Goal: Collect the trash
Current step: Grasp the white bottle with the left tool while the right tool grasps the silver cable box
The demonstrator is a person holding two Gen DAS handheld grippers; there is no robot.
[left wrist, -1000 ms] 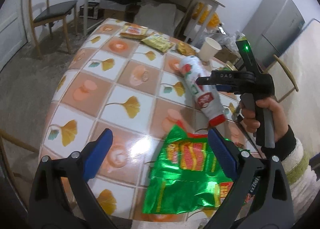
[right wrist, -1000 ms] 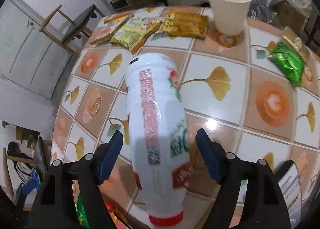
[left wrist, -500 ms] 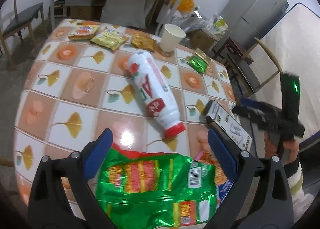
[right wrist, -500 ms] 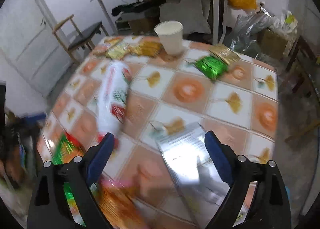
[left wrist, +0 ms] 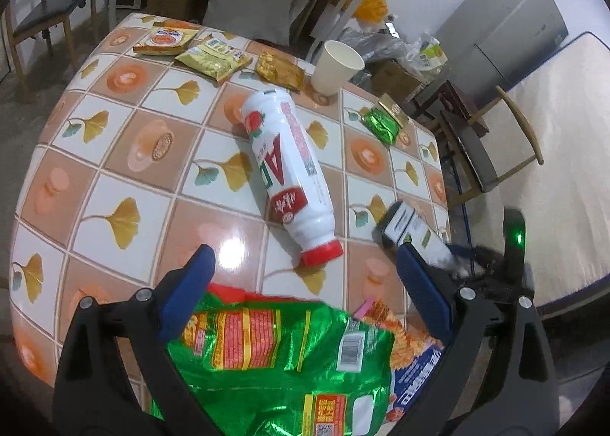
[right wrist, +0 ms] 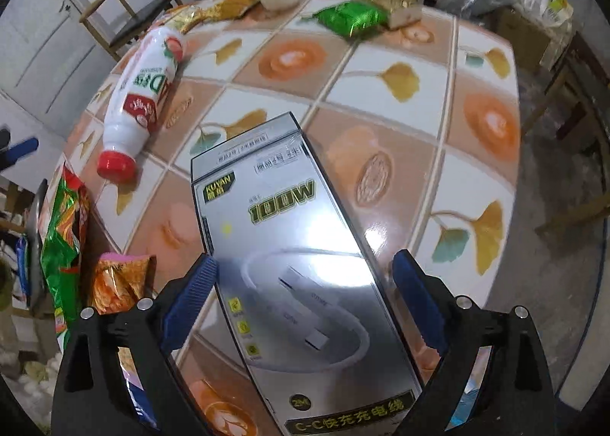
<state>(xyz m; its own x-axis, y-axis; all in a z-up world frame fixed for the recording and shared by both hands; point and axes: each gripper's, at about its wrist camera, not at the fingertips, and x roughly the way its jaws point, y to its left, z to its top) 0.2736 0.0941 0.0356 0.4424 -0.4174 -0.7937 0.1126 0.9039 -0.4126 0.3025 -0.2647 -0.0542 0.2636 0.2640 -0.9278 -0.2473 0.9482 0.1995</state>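
Right under your right tool (right wrist: 303,296), the silver cable box (right wrist: 301,268) is lying flat on the table (right wrist: 492,66), long side running away from you. The jaws are standing about as wide as they go, one on each side of the box, gripping nothing. It's looking like thin glossy card, so I'm guessing light, fairly stiff but crushable, and slick on top. I'd take it across the narrow width on the side walls, somewhere around the middle, and squeeze gently. It's a grey-silver carton with a black border, "100W" in yellow and a picture of a white cable.

Your left tool (left wrist: 305,285) is hanging wide open too, holding nothing, over the big green snack bag (left wrist: 282,352) at the near table edge. That one's crinkly foil, soft and nearly weightless I'd say, so pinching a fold or a corner is probably working better than going for the flat face. An orange wrapper (right wrist: 122,279) is sitting just beside it.

Further out, the white bottle (left wrist: 288,169) with the red cap is lying on its side, round, so likely to roll. Past that, the small green packet (right wrist: 349,18), the gold packets (left wrist: 280,69) and the paper cup (left wrist: 337,66) are sitting near the far edge.
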